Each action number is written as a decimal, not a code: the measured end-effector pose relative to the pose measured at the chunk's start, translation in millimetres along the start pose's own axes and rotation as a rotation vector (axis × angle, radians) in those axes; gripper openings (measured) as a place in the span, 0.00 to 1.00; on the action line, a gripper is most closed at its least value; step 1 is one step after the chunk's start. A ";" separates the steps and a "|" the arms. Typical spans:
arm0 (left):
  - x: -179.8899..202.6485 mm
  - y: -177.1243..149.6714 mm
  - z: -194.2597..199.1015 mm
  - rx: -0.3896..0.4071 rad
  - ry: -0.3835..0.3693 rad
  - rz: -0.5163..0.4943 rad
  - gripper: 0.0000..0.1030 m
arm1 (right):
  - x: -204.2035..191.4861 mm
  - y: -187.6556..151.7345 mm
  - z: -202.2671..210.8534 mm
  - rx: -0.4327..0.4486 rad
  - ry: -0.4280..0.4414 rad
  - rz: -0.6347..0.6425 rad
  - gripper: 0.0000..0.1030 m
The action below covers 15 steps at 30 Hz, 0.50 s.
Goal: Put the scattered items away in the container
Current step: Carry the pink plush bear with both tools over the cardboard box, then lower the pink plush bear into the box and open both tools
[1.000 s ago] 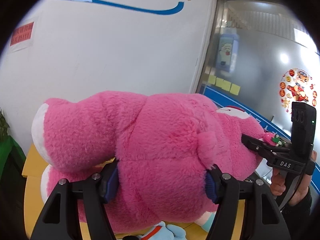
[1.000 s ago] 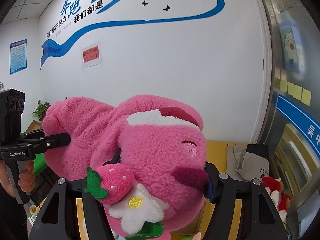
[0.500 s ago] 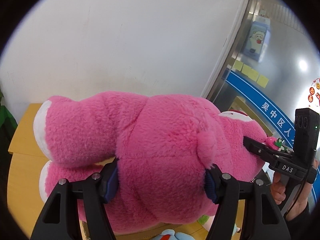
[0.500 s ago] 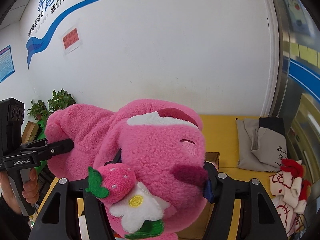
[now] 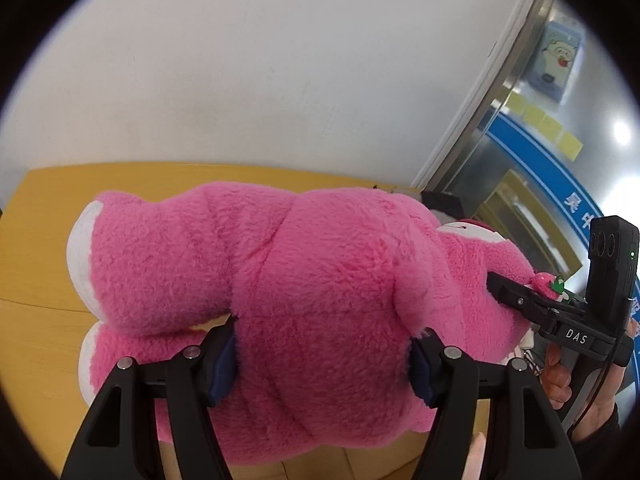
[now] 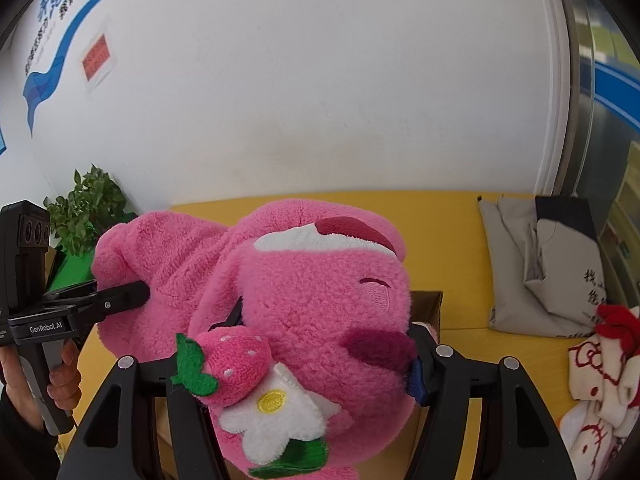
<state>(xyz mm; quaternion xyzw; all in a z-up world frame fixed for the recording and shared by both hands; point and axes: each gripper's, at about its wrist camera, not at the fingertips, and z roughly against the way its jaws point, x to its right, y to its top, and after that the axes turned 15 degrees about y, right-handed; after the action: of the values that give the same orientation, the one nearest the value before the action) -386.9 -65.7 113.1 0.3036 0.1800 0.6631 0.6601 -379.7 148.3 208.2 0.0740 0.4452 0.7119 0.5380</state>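
- left hand-held gripper [image 5: 324, 360] is clamped on the body of the big pink plush bear [image 5: 304, 300], pads pressed into the fur on both sides
- right hand-held gripper [image 6: 320, 360] is squeezing the bear's head, right by the strawberry [image 6: 236, 354] and white flower [image 6: 272, 420]
- bear hangs sideways above the yellow desk [image 6: 460, 240]
- cardboard box [image 6: 428, 304] peeks out just behind the head, can't see what's inside
- grey bag [image 6: 536, 272] and a red-and-white plush [image 6: 600, 368] sit on the desk further right

Both grippers angle downward, the left gripper [image 5: 322, 354] and the right gripper [image 6: 326, 344] each with jaws clamped on the pink plush bear [image 5: 320, 300].
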 end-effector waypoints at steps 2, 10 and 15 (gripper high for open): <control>-4.2 -4.7 -19.9 -0.032 -0.001 0.007 0.66 | 13.8 -6.3 -19.8 -0.023 -0.005 -0.014 0.68; -10.2 -25.6 -75.1 -0.126 -0.005 0.045 0.66 | 49.1 -32.0 -67.9 -0.079 -0.034 -0.046 0.68; -5.5 -55.2 -131.0 -0.244 0.063 0.059 0.66 | 84.1 -60.3 -107.6 -0.154 -0.090 -0.085 0.69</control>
<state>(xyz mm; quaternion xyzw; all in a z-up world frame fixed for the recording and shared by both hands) -428.8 -46.3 -21.4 0.2052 0.1098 0.7084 0.6663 -434.9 160.1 70.1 0.0452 0.3672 0.7165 0.5914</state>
